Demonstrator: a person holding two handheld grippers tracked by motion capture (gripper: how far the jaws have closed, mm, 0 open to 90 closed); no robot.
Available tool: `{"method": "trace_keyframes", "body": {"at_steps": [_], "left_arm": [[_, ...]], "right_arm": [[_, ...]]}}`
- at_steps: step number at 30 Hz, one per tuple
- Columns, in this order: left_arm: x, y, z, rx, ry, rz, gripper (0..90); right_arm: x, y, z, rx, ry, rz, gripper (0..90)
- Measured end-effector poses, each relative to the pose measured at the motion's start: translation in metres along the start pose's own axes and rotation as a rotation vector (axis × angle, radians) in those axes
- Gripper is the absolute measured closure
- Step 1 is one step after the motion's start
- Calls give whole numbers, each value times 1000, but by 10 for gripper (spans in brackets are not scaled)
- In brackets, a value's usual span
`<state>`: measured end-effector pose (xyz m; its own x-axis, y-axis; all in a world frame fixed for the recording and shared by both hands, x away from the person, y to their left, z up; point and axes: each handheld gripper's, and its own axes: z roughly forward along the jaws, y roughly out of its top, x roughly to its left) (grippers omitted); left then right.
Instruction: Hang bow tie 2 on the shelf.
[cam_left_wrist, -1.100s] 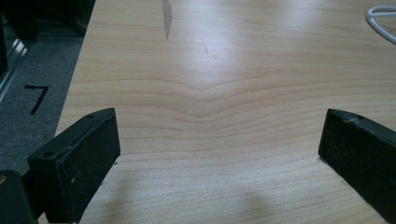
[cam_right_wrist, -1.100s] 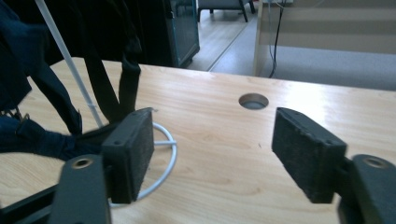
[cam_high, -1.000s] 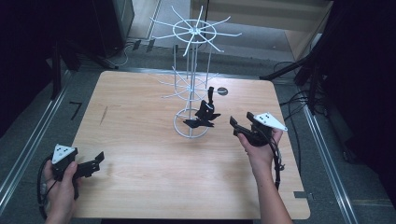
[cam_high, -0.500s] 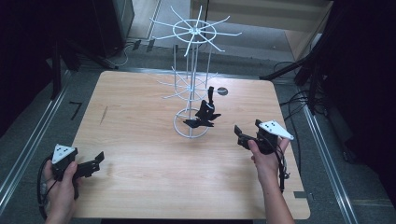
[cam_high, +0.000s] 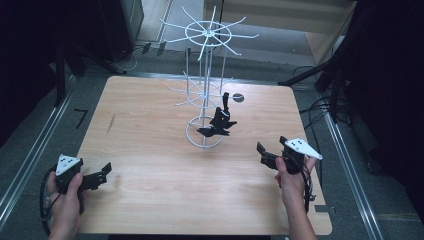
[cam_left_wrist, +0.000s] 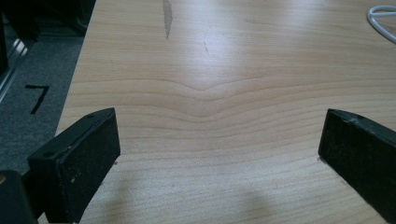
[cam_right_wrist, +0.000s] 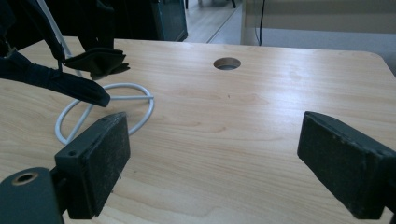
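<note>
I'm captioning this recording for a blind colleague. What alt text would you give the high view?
A white wire rack stands mid-table on a wooden table, with a black fabric item hanging low on it. A person's hands hold two open grippers: the left gripper near the front left edge, the right gripper front right, both empty.

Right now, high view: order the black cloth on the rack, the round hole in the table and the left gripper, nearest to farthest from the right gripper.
1. Black cloth, hanging low on the white wire rack, up-left of the right gripper.
2. Round hole, at the far side of the table.
3. Left gripper, at the opposite near edge.
</note>
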<state>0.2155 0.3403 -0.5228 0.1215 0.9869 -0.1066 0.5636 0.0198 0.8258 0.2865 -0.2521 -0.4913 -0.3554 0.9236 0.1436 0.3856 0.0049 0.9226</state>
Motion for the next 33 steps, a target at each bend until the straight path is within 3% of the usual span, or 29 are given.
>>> {"method": "trace_keyframes", "body": {"at_steps": [33], "left_arm": [[0,0,0,-2,1,-3,0]], "right_arm": [[-31,-44,-39,32,-12,49,23]]}}
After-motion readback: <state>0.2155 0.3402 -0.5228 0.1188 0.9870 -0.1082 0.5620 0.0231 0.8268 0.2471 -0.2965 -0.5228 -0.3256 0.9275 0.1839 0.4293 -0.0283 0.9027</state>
